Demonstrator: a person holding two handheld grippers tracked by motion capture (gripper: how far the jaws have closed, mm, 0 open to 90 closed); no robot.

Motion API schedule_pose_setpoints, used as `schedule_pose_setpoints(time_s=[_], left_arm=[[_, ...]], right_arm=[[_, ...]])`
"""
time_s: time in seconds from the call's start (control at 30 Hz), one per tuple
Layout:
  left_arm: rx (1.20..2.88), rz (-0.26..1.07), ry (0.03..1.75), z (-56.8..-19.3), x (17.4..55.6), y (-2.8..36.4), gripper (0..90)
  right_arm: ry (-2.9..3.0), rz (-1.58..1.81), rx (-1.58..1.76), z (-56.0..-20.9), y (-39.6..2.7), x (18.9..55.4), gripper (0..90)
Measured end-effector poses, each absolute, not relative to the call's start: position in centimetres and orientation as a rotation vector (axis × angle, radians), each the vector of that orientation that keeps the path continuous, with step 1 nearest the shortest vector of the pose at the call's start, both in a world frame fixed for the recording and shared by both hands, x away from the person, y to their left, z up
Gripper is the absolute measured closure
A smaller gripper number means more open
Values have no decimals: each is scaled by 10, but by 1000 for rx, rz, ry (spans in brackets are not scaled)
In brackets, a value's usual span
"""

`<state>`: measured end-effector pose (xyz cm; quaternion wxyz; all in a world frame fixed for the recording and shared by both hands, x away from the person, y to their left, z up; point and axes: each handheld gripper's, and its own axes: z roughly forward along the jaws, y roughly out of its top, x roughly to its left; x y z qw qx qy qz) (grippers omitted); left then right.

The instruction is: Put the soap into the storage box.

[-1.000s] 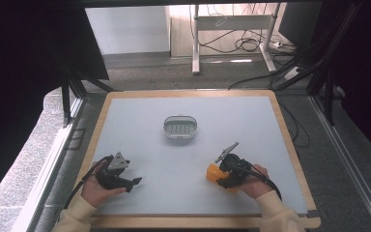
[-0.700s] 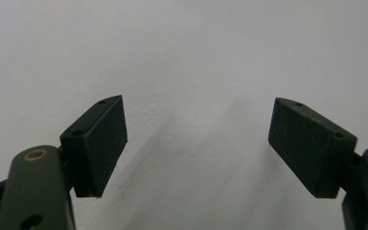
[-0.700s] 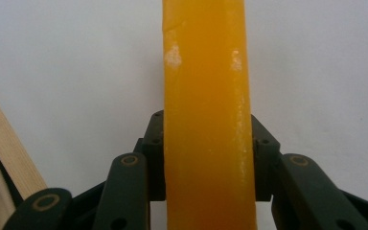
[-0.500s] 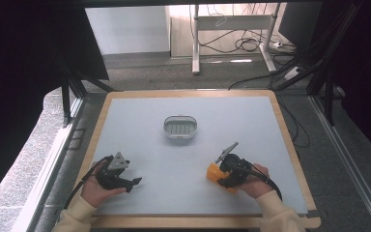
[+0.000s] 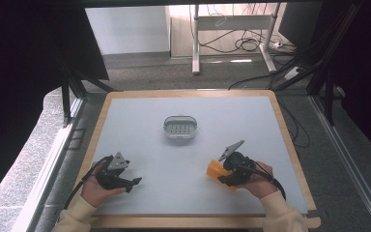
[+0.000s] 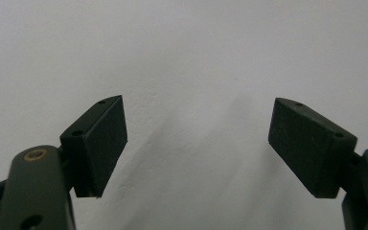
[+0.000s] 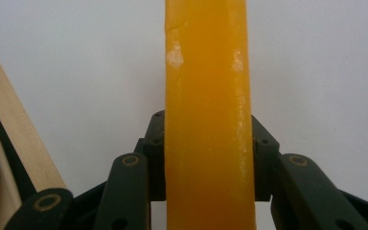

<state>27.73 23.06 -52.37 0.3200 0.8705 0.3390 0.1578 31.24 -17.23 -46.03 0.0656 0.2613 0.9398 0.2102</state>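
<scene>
The orange block sits clamped between the jaws of my right gripper; in the right gripper view it runs straight up the middle of the picture, its long axis in line with the jaws and reaching well past their tips. The two black pads press on its broad faces from either side, so the grip is across the thin dimension. In the high view the block pokes out of the right gripper toward the left and slightly toward me, low over the near right part of the white table, with my right hand behind it.

What the coming move turns on, as I judge it, is the line from that block to the small white basket, which stands near the middle of the table, farther from me and to the left of the block. The block's free end points roughly leftward, not at the basket, so I would expect to swing the wrist to bring its length round before lowering it in. My right hand is plainly the nearer one to the basket.

My left gripper rests at the near left of the table, well apart from both block and basket. In the left gripper view its jaws stand wide, with nothing but bare white table between them. The wooden rim of the table lies close to the right gripper's side.
</scene>
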Motion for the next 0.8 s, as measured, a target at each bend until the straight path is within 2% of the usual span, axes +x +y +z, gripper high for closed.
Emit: schedule_pose_setpoints(time_s=[0.8], left_arm=[[2289, 409, 885, -523, 277, 231, 209]], right_arm=[[2774, 730, 784, -440, -179, 325, 616]])
